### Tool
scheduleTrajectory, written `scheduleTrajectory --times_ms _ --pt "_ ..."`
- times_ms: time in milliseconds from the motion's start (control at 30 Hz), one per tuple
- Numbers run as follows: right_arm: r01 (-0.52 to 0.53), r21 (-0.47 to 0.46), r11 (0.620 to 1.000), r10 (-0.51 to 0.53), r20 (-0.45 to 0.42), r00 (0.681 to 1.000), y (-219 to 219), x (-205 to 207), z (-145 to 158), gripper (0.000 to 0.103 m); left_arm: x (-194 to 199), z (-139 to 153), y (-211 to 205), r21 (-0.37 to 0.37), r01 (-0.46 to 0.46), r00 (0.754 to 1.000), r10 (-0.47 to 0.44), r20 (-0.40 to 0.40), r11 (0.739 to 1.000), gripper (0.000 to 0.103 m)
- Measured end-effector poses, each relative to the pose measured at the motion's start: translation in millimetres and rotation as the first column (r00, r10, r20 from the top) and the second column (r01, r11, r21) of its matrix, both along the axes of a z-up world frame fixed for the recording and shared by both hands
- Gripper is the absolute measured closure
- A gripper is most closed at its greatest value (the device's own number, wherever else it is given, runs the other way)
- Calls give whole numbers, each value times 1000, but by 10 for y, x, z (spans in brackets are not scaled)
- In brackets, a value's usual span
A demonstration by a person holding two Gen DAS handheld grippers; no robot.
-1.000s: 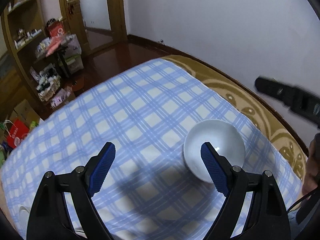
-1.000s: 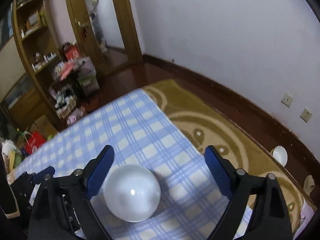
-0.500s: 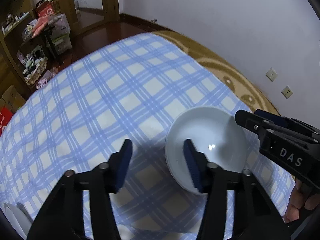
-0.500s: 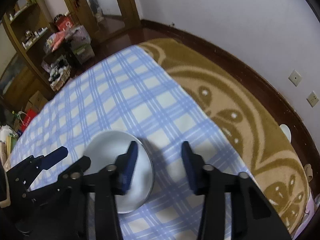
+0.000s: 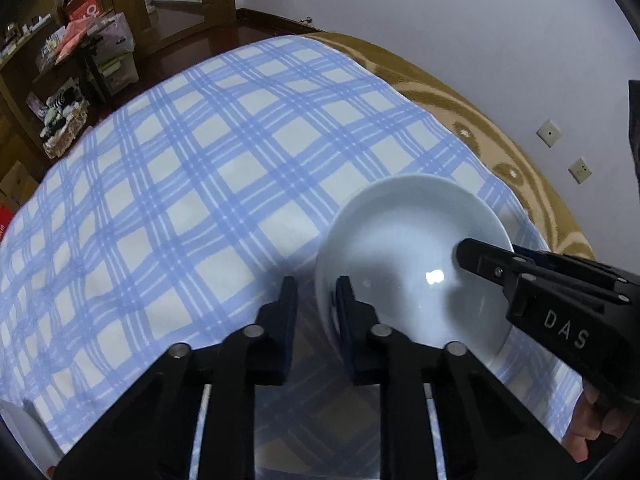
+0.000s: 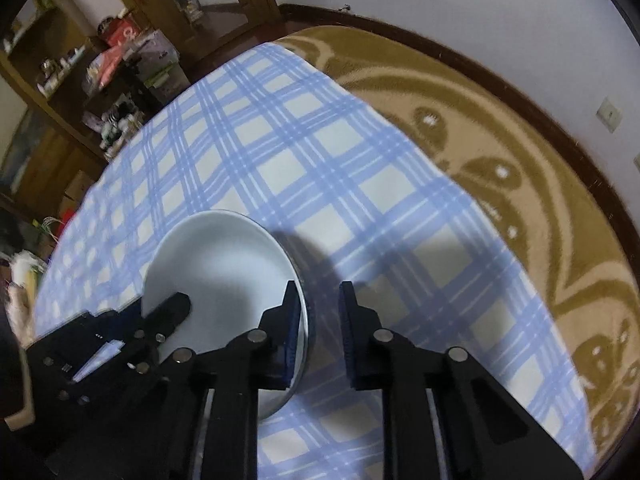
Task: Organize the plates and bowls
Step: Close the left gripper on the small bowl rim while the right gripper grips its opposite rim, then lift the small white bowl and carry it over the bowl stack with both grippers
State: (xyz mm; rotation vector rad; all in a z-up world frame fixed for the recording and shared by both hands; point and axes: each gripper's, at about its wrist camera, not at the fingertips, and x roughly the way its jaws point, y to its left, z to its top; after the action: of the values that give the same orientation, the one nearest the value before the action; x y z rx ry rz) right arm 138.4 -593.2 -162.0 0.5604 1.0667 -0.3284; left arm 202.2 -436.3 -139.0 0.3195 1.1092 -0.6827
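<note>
Both grippers had dropped toward the checked cloth since a second before, jaws narrowing from wide apart. Cloth covered the bed; brown patterned blanket lay bare along its far right side. White bowl sat on the cloth near the right edge. Left gripper straddled the bowl's left rim, jaws closing, small gaps visible, not yet clamped. Right gripper straddled the right rim, jaws closing, inner pad at the rim, outer pad clear.
</note>
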Motion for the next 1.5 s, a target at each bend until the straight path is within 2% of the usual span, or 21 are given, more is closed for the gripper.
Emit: scheduleTrajectory --times_ms 167,500,1200,1500 --pt "-2 16 1000 2 -4 1000 27 -5 -19 95 -43 12 -22 -14 17 1000 -17 -15 1000 92" --pt "-8 -29 1000 8 15 1000 177 -20 117 95 -106 103 73 -7 8 1000 -8 10 1000 93" --pt "-86 -112 990 96 90 991 1083 -36 692 95 -64 693 1005 -63 -76 996 79 38 995 93" --pt "-113 -110 988 125 115 985 1410 -23 876 95 -98 858 1383 -71 -105 993 109 51 992 93"
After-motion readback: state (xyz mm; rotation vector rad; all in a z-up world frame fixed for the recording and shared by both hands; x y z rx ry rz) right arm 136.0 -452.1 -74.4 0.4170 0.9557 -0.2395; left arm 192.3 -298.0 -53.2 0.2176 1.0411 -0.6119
